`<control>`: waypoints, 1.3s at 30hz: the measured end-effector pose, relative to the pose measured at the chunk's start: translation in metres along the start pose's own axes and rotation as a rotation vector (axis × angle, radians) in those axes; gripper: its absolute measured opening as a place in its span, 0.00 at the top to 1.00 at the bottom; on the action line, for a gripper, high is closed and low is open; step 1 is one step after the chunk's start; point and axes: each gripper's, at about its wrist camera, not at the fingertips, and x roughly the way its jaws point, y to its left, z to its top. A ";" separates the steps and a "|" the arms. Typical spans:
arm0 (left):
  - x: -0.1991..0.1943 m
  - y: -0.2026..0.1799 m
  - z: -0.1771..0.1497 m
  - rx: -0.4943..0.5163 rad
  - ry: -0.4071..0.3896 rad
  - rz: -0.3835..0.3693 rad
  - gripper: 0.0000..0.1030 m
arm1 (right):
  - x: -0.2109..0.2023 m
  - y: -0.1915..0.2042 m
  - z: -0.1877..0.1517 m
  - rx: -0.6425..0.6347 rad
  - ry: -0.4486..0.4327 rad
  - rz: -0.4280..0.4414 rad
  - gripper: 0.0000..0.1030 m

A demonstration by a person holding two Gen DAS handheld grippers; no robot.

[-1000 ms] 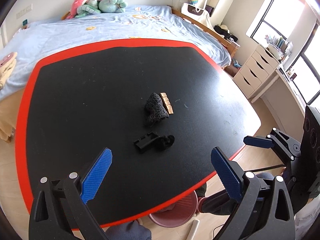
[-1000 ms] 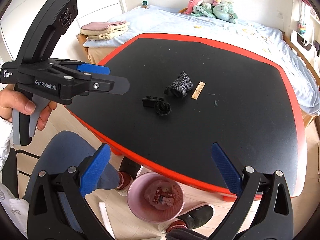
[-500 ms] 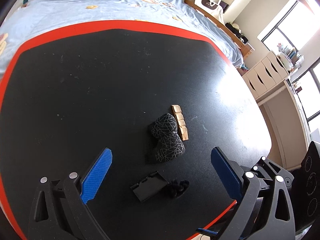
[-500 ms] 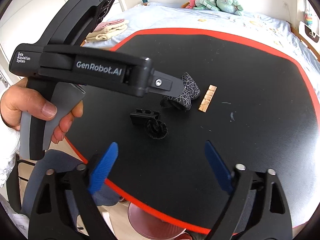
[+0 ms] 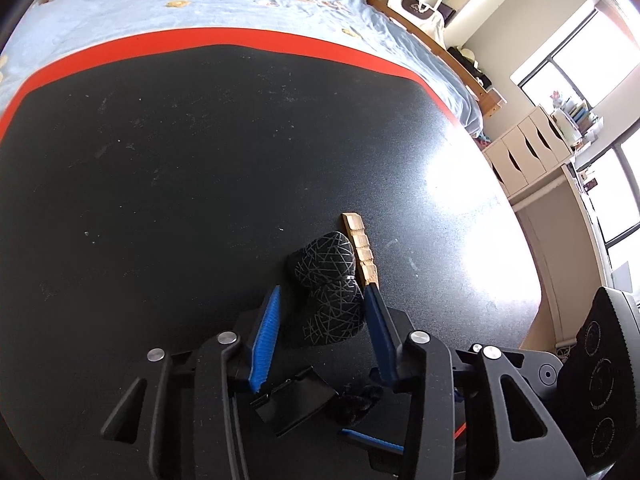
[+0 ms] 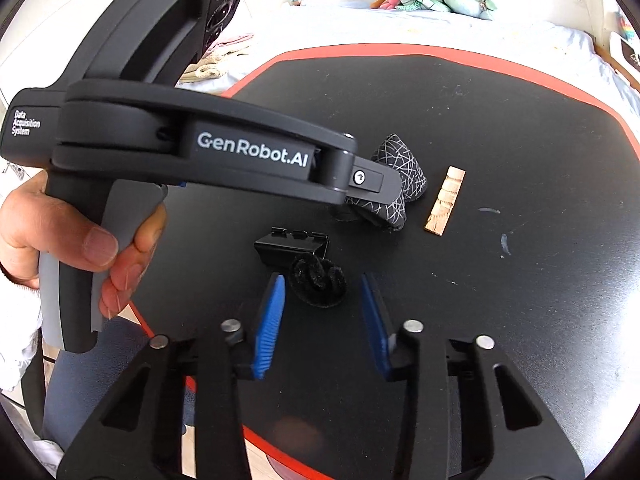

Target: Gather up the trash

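Left claw [image 5: 322, 296] released, its blue pads either side of the black patterned cloth bundle [image 5: 328, 280] on the tabletop [image 5: 160, 160], right claw [image 6: 322, 290] released around the black fuzzy coil [image 6: 318, 282], wooden strip [image 6: 446, 200] beside the bundle.

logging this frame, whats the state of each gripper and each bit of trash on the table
left gripper: partly closed around patterned pouch, contact unclear
right gripper: open, flanking fuzzy black ring
black plastic clip: lying free, touching ring
wooden strip: lying flat, untouched
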 end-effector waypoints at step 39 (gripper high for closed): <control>-0.097 -0.056 -0.059 0.209 -0.119 0.021 0.80 | -0.084 0.033 -0.025 0.018 -0.083 -0.107 0.94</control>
